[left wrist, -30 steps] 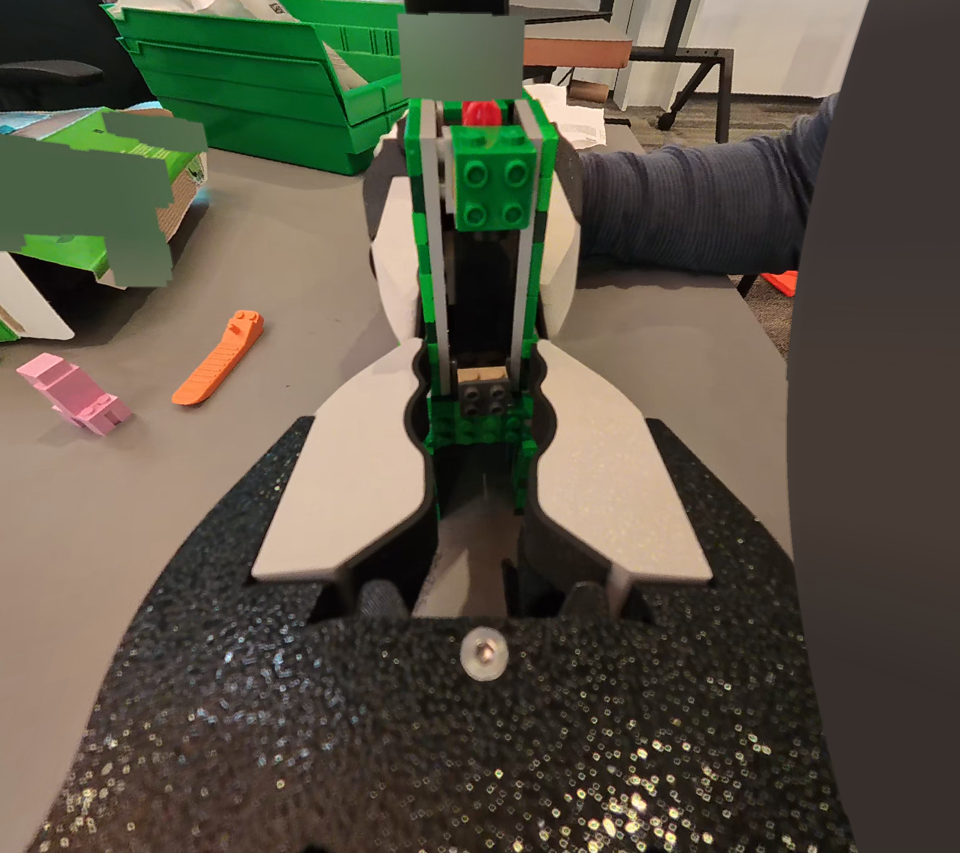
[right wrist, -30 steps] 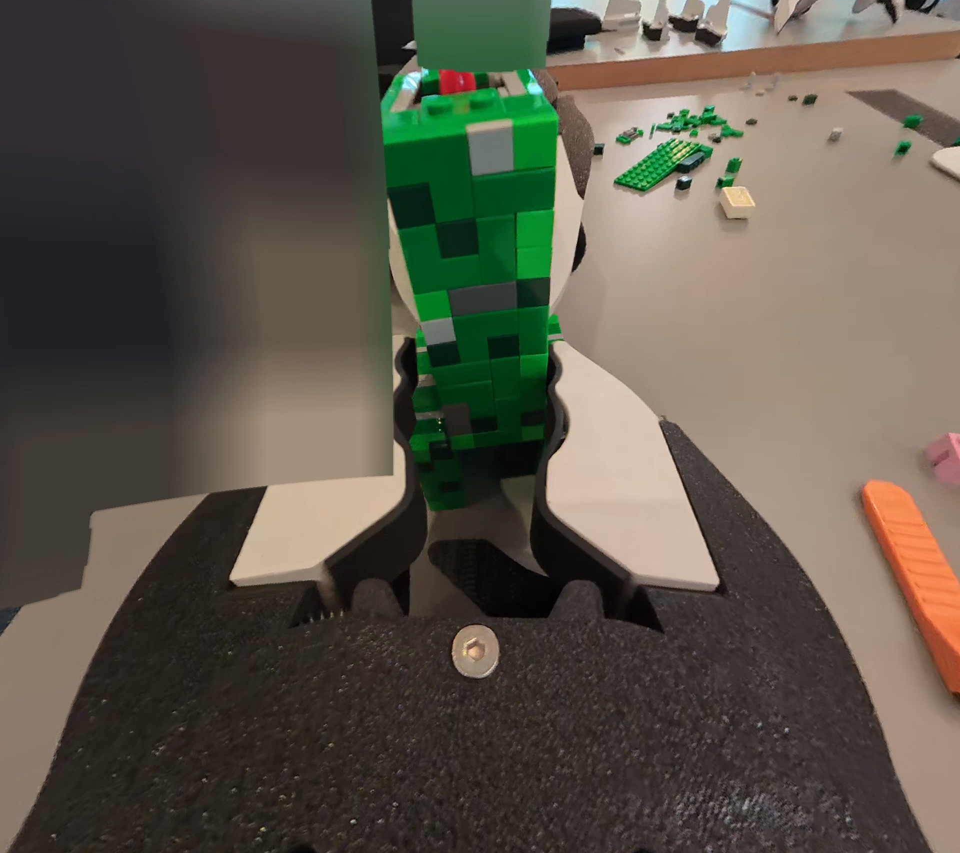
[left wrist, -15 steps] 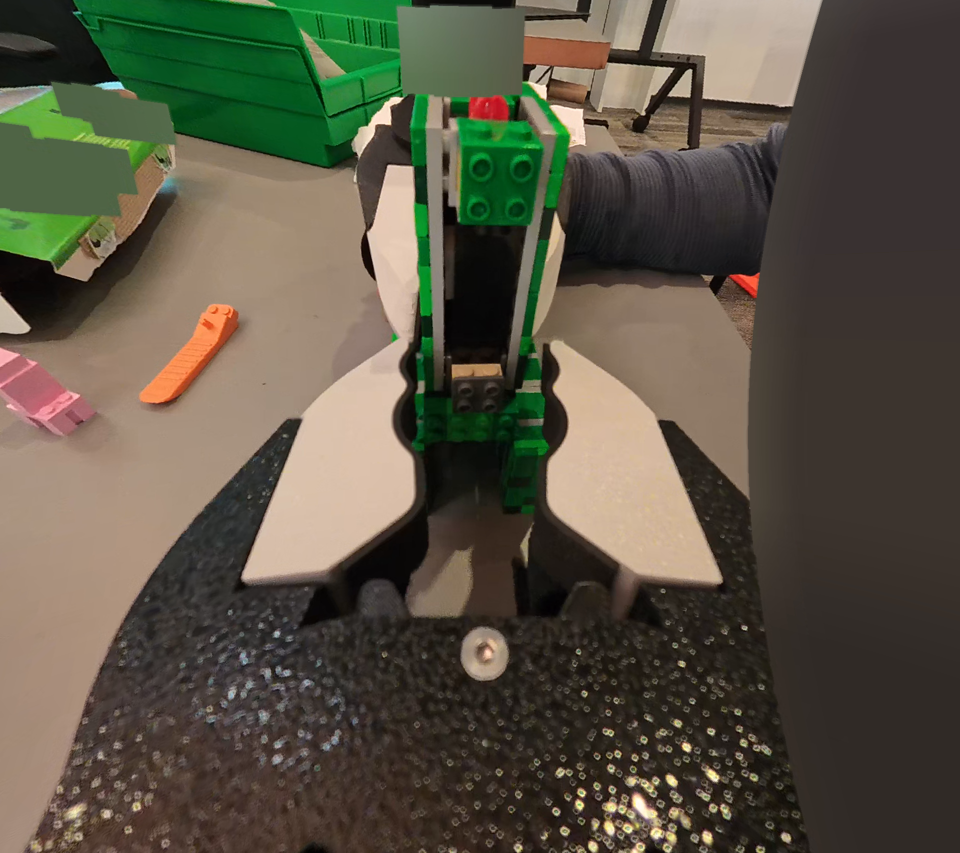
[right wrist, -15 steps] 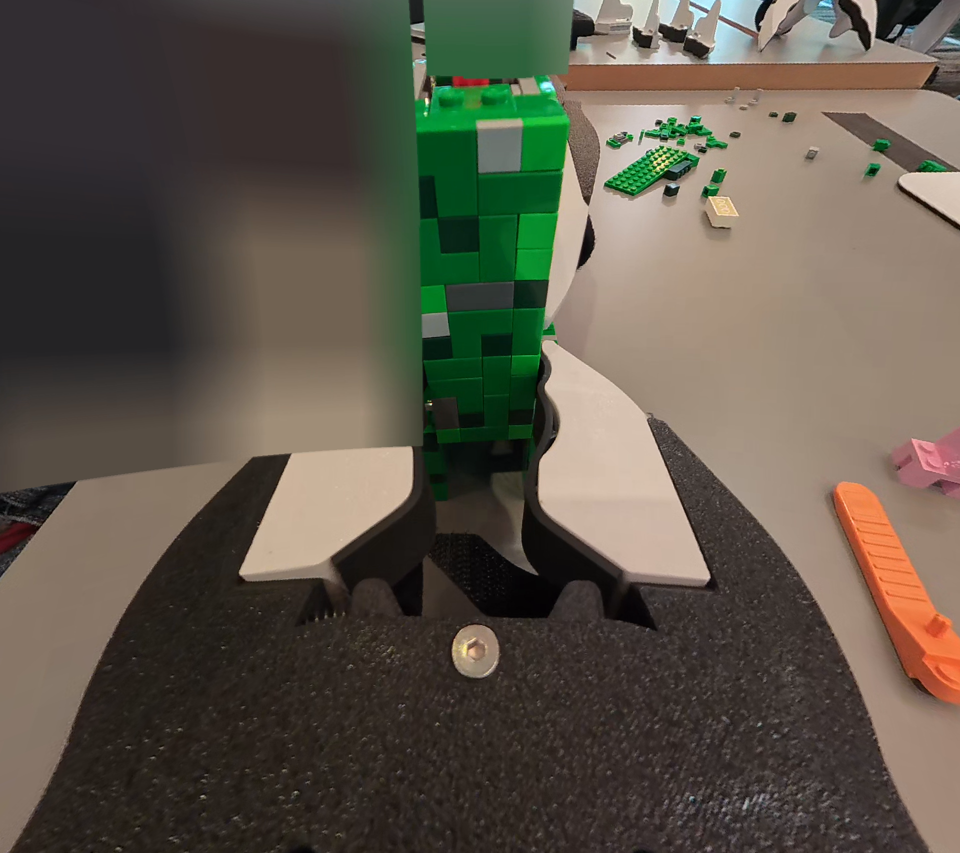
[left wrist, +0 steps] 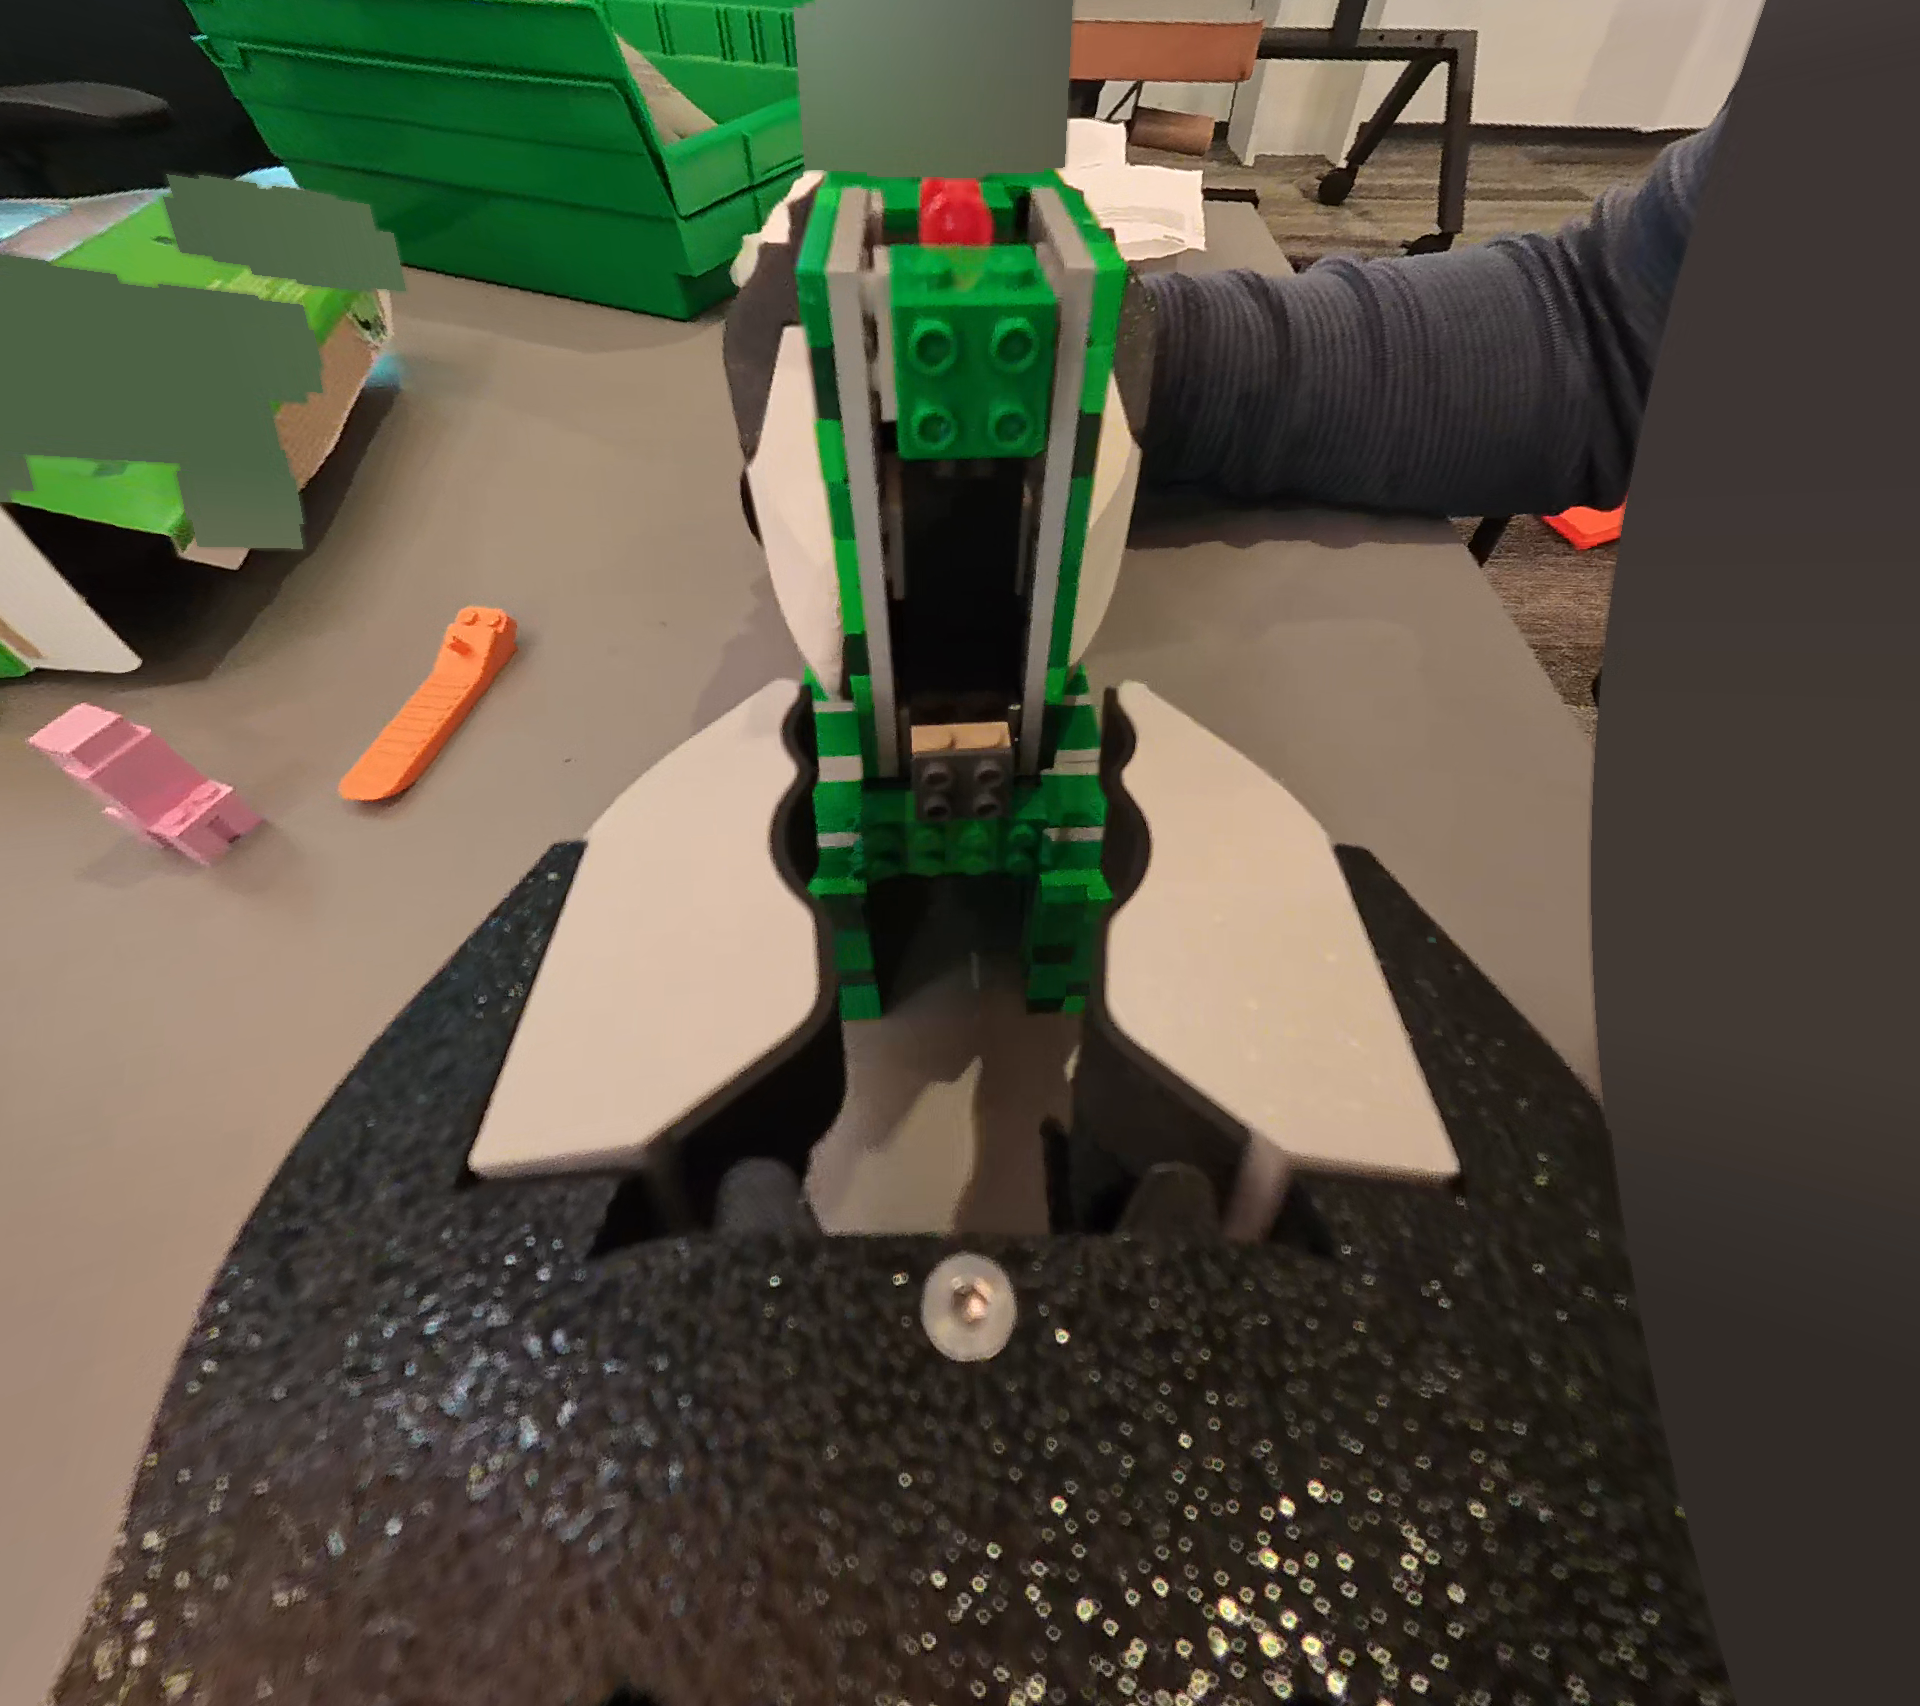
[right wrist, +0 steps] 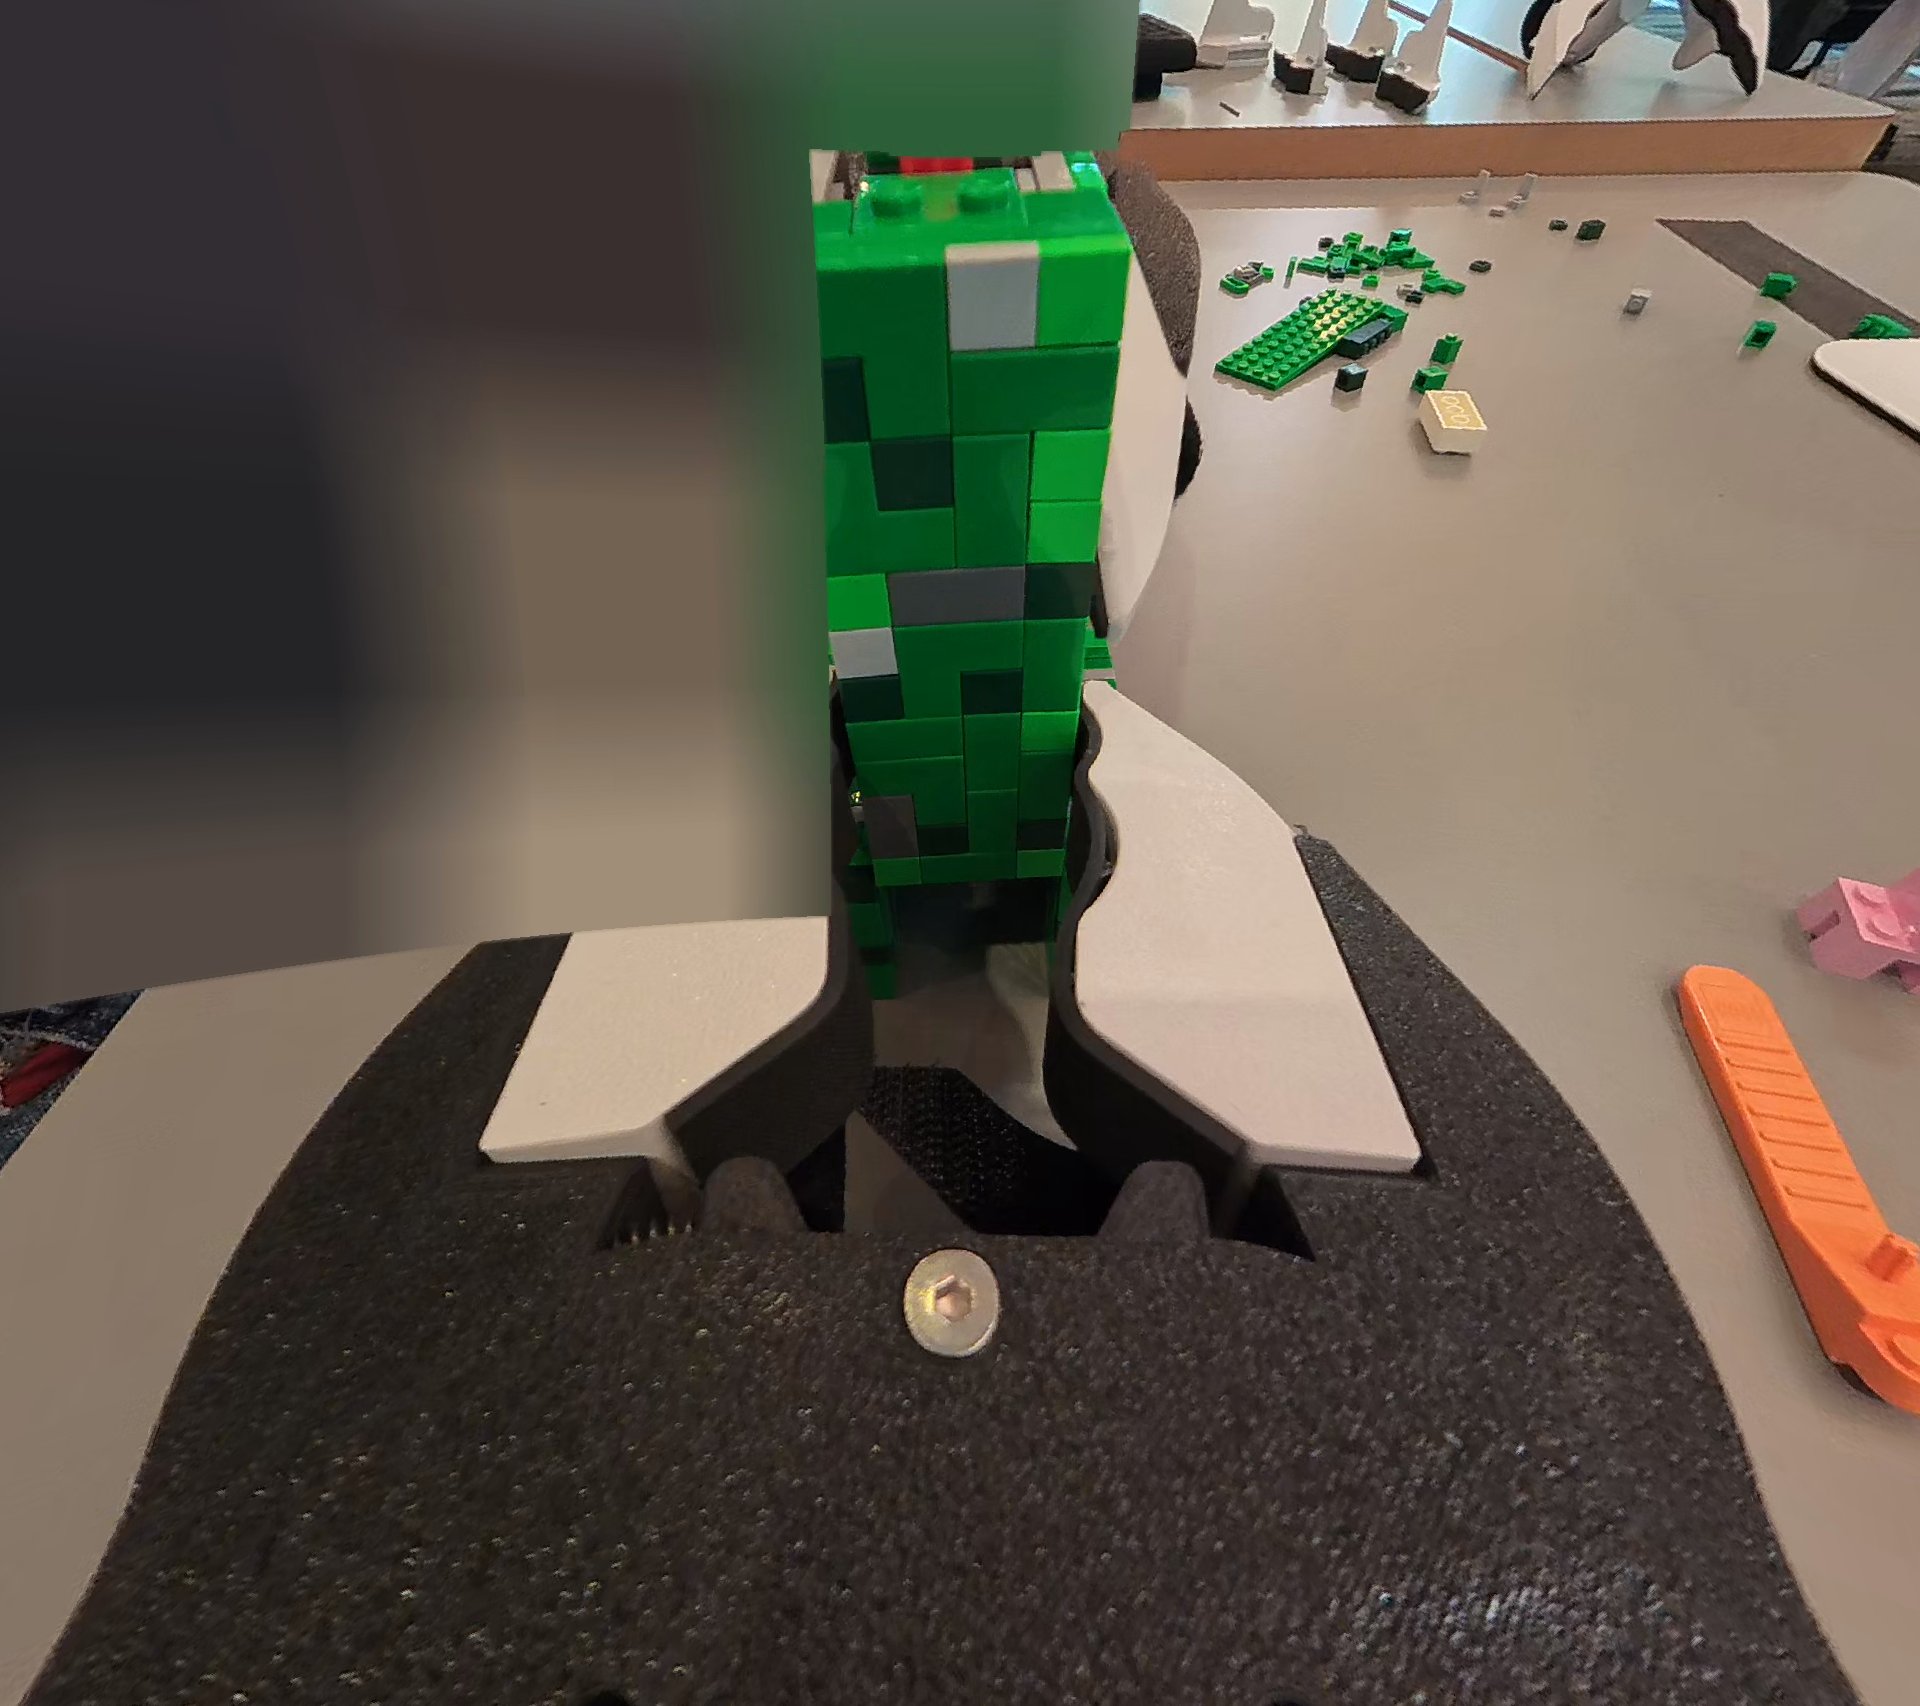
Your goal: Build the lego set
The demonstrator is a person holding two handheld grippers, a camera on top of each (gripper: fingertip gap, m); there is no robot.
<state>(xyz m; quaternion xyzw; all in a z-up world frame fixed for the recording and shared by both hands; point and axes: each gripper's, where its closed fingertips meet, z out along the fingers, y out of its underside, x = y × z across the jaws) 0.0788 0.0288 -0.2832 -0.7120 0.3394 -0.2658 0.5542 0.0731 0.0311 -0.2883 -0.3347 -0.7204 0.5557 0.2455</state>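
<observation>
the worktop (left wrist: 312, 981) carries a tall green brick tower (left wrist: 961, 576), upright, its long axis vertical, caught between two facing grippers. the right hand-held gripper (right wrist: 961, 804) is narrowed onto the tower's lower part, its right pad pressed against the bricks. the left hand-held gripper (left wrist: 961, 783) straddles the open back of the base, jaws wider, dark gaps showing beside the bricks. an orange tool (left wrist: 426, 711) and pink piece (left wrist: 145, 783) lie well to the left.

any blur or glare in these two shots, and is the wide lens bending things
Left wrist view: green brick tower and orange tool slightly soft, speckled glints on the black gripper body. Right wrist view: sharper, soft even light, a blurred patch covering the left side; both views curve toward the edges.
</observation>
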